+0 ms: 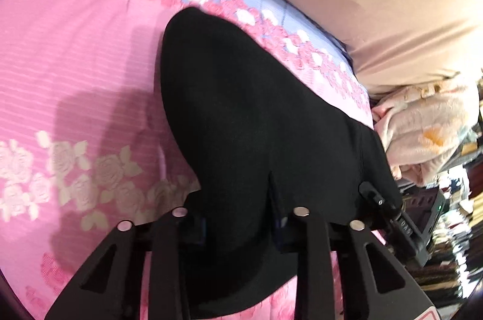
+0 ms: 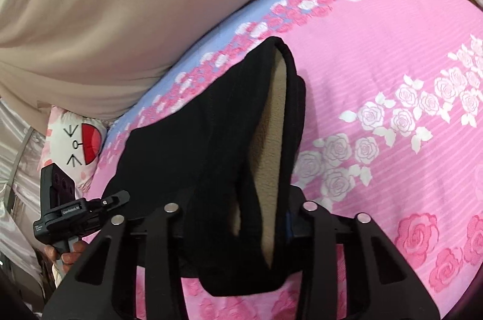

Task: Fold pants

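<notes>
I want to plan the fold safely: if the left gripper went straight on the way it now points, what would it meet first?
The black pants: the left gripper is already shut on their near edge, and the cloth fills the line ahead. Beyond them probably lies the pink floral bedspread, though depth is unclear.

Black pants (image 2: 193, 139) with a tan fleece lining (image 2: 268, 139) lie on a pink striped bedsheet (image 1: 75, 54) patterned with white and deep pink roses and a far lilac-blue band, beside a beige cover (image 2: 105, 3).
</notes>
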{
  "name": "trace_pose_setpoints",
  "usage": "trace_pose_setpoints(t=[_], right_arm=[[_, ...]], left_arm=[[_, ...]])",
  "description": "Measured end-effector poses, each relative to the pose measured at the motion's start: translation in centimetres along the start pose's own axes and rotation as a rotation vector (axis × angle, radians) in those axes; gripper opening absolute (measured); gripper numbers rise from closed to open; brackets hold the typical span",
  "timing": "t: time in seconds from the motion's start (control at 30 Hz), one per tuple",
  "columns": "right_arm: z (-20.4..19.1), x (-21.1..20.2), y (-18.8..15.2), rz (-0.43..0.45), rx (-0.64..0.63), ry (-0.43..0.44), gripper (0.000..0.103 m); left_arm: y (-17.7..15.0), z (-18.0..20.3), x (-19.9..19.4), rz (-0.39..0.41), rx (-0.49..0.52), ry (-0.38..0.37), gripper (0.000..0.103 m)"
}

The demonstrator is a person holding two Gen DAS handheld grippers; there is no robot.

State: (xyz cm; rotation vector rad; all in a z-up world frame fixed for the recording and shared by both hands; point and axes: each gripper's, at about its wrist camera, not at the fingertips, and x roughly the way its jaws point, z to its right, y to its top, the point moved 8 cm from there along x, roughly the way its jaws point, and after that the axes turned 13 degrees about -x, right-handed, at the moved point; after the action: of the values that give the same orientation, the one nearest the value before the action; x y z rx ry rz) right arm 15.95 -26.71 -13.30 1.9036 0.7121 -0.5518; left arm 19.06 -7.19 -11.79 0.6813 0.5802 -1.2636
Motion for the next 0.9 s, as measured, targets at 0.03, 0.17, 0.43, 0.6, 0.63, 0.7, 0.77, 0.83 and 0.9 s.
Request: trace_pose_setpoints(t=[0.03, 0.17, 0.43, 0.6, 0.63, 0.7, 0.77, 0.83, 0.9], right_arm=[[-0.4, -0.6, -0.1, 0.005, 0.0, 0.012, 0.035], [-2.1, -3.6, -2.0, -0.005, -0.023, 0.037, 0.035], [-1.6, -5.8, -10.4, -0.085, 0.006, 0.006, 0.044], [0.3, -5.5, -11.1, -0.059, 0.027, -0.085, 0.081], [0.5, -5.4, -11.1, -0.057, 0.038, -0.076, 0.081], [0.6, -5.4, -11.2, -0.037, 0.048, -0.057, 0.084], [0.6, -5.4, -11.1, -0.027, 0.051, -0.05, 0.088], [0.1, -4.9, -10.9, -0.033, 0.041, -0.05, 0.089], [-0.8, -4.6, -10.9, -0.032, 0.03, -0.026, 0.086]], left_arm=[[-0.5, 0.2, -0.9, -0.003, 0.012, -0.012, 0.023], [-4.0, -0.3, -4.1, -0.052, 0.028, -0.029, 0.021], [-10.3, -2.8, -5.5, -0.066, 0.078, 0.05, 0.029], [-9.9, -5.4, -3.5, -0.044, 0.0, 0.113, 0.07], [-9.7, -5.6, -3.7, -0.03, -0.014, 0.088, 0.071], [-9.6, -5.8, -3.8, -0.027, -0.019, 0.073, 0.071], [-9.7, -5.8, -3.7, -0.019, -0.016, 0.059, 0.077], [-10.1, -5.5, -3.6, 0.001, 0.016, 0.091, 0.077], [-10.5, -4.8, -3.0, -0.007, 0.057, 0.089, 0.075]])
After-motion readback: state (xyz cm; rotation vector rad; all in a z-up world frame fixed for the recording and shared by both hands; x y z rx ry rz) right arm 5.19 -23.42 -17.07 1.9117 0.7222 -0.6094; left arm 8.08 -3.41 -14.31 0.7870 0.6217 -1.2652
